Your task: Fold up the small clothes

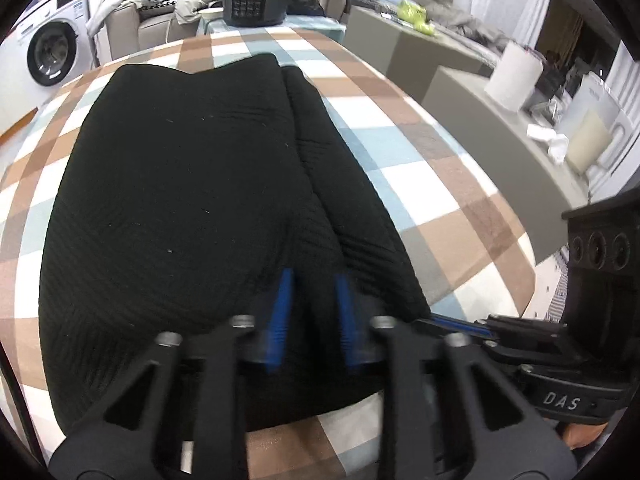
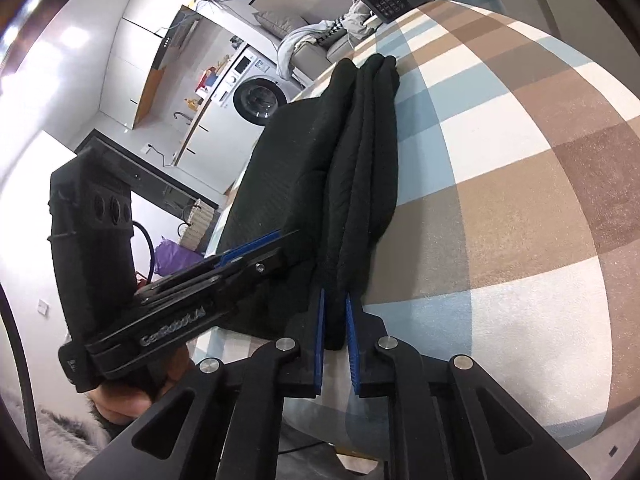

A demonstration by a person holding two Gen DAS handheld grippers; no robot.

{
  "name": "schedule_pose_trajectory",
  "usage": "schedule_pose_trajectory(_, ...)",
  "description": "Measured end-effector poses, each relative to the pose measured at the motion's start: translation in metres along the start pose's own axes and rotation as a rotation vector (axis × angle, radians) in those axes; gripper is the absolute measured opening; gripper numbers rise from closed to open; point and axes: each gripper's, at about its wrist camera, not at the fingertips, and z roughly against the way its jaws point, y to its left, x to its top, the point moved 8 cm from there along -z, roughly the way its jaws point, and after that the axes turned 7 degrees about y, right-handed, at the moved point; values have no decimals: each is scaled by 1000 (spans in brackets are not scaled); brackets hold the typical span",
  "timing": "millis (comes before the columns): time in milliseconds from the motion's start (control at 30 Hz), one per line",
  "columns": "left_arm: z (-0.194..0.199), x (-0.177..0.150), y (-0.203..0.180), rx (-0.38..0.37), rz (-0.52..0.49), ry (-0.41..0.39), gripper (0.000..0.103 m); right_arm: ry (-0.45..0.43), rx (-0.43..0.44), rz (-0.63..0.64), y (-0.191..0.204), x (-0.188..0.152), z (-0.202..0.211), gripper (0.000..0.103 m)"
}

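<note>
Black garment lies on the checked tabletop, already folded into a thick layered slab; more folding likely left. Right gripper pinches the near folded edge between closed fingers; left gripper clamped on the near hem beside it; next fold looks imminent.

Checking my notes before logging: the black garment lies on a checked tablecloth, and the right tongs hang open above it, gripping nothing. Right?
Not quite. The right tongs are shut on the black garment, pinching its near folded edge, as the right wrist view shows. It does lie on the checked tablecloth.
</note>
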Motion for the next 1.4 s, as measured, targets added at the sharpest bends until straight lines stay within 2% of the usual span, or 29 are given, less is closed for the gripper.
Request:
schedule_pose_trajectory(100,5,2,0,-30,9,-10,3,-2,7,2,3,2,0,11)
schedule_pose_trajectory(400,14,-5,5,-116,65,15,4,8,8,-14,2,6,-3,11)
schedule_pose_trajectory(433,15,-6,3,-112,60,19,8,12,9,-17,1,4,-3,11)
schedule_pose_trajectory(467,17,-8,-1,-119,43,30,17,14,6,-20,0,3,-3,11)
schedule_pose_trajectory(567,18,-15,-13,-124,3,41,34,13,4,-21,-2,0,-3,11)
schedule_pose_trajectory(700,9,-22,-23,-104,-43,76,39,7,8,-22,-4,-2,-1,11)
schedule_pose_trajectory(767,7,-23,-27,-118,-55,86,48,7,7,-26,-5,-3,-1,11)
schedule_pose_trajectory(967,2,-25,-30,-91,-68,89,48,2,11,-45,-10,-2,-3,11)
schedule_pose_trajectory(1033,3,-26,-29,-69,-81,78,46,-3,18,-44,-10,-2,-2,11)
schedule_pose_trajectory(1200,4,-26,-20,-26,-84,54,21,-11,47,-53,-11,-2,0,11)
schedule_pose_trajectory(1267,6,-25,-17,-40,-70,45,10,-9,59,-57,-11,-1,-1,11)
schedule_pose_trajectory(1400,10,-23,-16,-75,-55,32,4,-8,61,-51,-8,0,-3,11)
